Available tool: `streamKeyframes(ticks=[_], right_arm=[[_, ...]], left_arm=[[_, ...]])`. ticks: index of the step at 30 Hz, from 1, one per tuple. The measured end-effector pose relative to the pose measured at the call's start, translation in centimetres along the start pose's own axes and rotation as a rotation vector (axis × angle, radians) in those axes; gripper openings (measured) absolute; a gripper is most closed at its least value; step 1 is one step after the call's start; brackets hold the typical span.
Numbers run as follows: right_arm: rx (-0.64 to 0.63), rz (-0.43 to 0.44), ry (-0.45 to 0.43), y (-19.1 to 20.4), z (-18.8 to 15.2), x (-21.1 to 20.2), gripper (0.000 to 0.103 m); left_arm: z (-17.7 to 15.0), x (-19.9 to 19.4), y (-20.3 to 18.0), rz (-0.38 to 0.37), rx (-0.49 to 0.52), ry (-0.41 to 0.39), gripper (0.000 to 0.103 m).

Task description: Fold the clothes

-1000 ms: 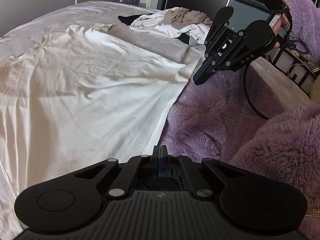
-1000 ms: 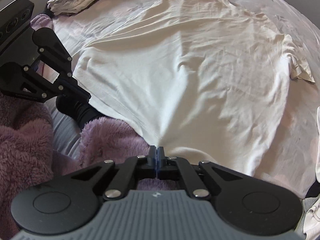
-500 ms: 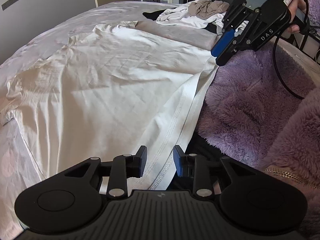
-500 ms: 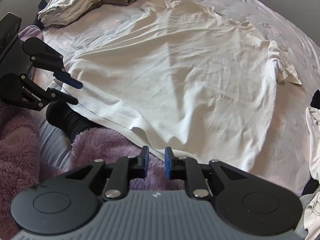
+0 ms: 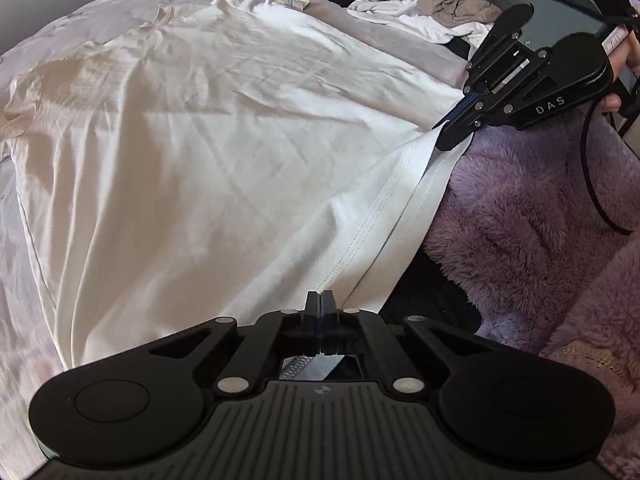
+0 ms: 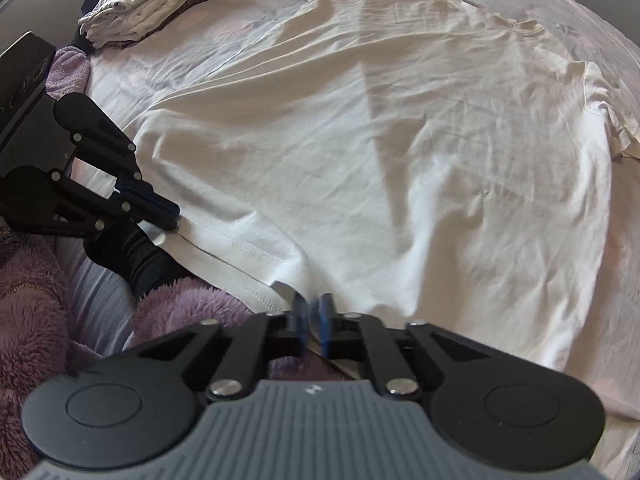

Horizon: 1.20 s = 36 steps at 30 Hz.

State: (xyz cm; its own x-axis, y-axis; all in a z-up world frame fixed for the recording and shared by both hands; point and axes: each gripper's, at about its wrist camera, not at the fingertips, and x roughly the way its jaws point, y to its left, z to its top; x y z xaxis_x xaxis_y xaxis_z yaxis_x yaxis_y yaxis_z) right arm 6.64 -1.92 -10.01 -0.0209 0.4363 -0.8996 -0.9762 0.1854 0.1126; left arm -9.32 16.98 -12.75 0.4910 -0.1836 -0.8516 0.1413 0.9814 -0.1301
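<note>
A white T-shirt (image 5: 208,152) (image 6: 380,140) lies spread flat on the bed, its bottom hem nearest me. In the left wrist view my left gripper (image 5: 320,300) is shut on the hem, and a strip of white cloth shows behind its fingers. The right wrist view shows it from the side (image 6: 172,216), at the hem's left end. My right gripper (image 6: 312,310) is shut on a fold of the hem further along. From the left wrist view, the right gripper (image 5: 446,138) is seen pinching the hem's far end, with a hand behind it.
A stack of folded clothes (image 6: 140,12) sits at the far left of the bed. A loose heap of garments (image 5: 432,12) lies at the far right. The person's purple fleece robe (image 5: 540,220) and black sock (image 6: 136,256) are along the bed edge under the hem.
Both grippers opened half a second ago, sank to the T-shirt's hem and have closed on it. One second ago both were shut and above the cloth.
</note>
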Motion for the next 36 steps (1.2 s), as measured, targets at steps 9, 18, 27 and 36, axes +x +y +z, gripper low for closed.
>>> streamKeyframes(ticks=[9,18,27,36], right_arm=[[-0.047,0.014,0.045,0.0,-1.0,-3.3,0.001],[-0.052,0.001,0.033,0.0,-0.9,-4.2,0.020],[0.240,-0.033,-0.125,-6.9,-1.8,-6.6,0.042],[0.734,-0.113,-0.319,-18.6,-2.0,-3.8,0.051]], left_arm=[[-0.7,-1.4,-0.7,-0.159,-0.033,0.042,0.000],[-1.8,-2.9,1.3,-0.149,-0.104,0.044,0.000],[-0.5,-6.0,10.8,0.039,-0.307,-0.082,0.015],[2.7,-4.6,22.6,0.206,-0.591,-0.226,0.026]])
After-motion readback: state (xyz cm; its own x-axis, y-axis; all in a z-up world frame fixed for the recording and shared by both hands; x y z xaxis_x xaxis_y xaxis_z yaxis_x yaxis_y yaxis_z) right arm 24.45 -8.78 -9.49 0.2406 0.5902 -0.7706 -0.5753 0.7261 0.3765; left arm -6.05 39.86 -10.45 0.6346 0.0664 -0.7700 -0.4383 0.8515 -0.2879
